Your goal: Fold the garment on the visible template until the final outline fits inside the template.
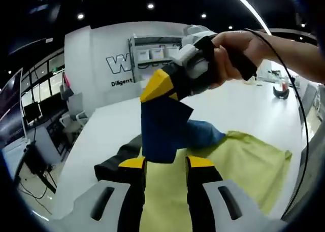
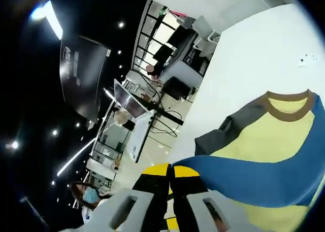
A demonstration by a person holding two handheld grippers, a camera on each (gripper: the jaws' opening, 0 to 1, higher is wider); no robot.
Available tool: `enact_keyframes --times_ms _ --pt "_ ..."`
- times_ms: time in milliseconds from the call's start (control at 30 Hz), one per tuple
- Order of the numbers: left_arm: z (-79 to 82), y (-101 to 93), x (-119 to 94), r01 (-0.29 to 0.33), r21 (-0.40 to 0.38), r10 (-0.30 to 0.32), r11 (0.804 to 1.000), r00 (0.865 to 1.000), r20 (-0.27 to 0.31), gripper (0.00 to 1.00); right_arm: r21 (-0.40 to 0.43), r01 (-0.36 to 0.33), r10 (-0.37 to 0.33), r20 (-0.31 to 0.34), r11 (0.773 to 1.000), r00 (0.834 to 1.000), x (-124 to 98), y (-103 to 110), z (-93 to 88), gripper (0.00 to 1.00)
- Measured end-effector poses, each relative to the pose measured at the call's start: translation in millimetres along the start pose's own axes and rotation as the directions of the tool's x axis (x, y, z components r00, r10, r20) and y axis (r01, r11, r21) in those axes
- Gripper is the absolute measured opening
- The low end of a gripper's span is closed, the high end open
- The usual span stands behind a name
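Note:
The garment lies on the white table (image 1: pixel 238 107), with a yellow body (image 1: pixel 238 163), a brown collar (image 2: pixel 287 111), a dark grey sleeve (image 2: pixel 228 130) and a blue sleeve (image 1: pixel 162 128). In the left gripper view a hand holds my right gripper (image 1: pixel 158 87), which is shut on the blue sleeve and lifts it, so the cloth hangs down. Its lower edge hangs just above my left gripper (image 1: pixel 166 163), whose jaws stand apart and open. In the right gripper view my right gripper (image 2: pixel 171 171) has its jaws together on the blue cloth (image 2: pixel 264 184).
The table's left edge (image 1: pixel 84 145) drops to a floor with desks and monitors (image 1: pixel 30 115). A white wall with lettering and shelves (image 1: pixel 152 54) stands behind. A cable (image 1: pixel 299 100) trails from the right gripper. A person (image 2: pixel 86 196) stands off the table.

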State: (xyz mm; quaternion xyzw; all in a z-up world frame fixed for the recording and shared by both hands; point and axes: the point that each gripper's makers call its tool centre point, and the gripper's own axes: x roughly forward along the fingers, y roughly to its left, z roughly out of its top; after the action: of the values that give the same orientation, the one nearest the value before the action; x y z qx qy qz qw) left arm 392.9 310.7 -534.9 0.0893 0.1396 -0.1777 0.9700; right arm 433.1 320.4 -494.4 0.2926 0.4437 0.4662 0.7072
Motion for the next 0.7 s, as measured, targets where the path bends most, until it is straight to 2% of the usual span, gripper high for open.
enact_keyframes --times_ms 200,300,333,400,433,467,533,700 --pt "4.4 -8.9 4 0.01 -0.003 -0.01 1.0 1.0 0.005 0.31 0.037 0.043 -0.045 0.038 0.998 0.998 12 -8 -7.6 0.0" --pt "7.7 -7.1 6 -0.008 -0.044 0.009 0.999 1.0 0.019 0.23 0.06 0.062 -0.065 0.054 0.996 0.996 19 -11 -12.9 0.0" --pt "6.8 -6.6 8 -0.019 -0.035 0.019 0.999 1.0 0.016 0.21 0.067 0.068 -0.072 0.056 0.995 0.996 22 -10 -15.5 0.0" --pt "0.5 -8.8 9 -0.022 -0.033 0.022 0.999 1.0 -0.009 0.24 0.054 0.061 -0.065 0.083 0.997 0.994 24 -5 -13.9 0.0" --pt "-0.1 -10.6 8 -0.012 -0.05 0.011 0.999 1.0 -0.012 0.25 0.051 0.062 -0.066 0.081 0.997 0.995 25 -5 -14.4 0.0" --pt "4.2 -9.8 8 -0.014 -0.076 0.015 0.997 1.0 0.009 0.24 0.054 0.07 -0.074 0.077 0.996 0.994 27 -5 -15.8 0.0" --pt "8.7 -4.1 7 -0.04 -0.036 0.041 0.999 0.999 0.023 0.21 0.053 0.074 -0.078 0.075 0.996 0.994 29 -5 -17.3 0.0" --pt "3.4 0.1 8 -0.049 -0.076 0.049 0.996 0.999 -0.002 0.13 0.057 0.078 -0.081 0.061 0.995 0.995 31 -8 -21.6 0.0"
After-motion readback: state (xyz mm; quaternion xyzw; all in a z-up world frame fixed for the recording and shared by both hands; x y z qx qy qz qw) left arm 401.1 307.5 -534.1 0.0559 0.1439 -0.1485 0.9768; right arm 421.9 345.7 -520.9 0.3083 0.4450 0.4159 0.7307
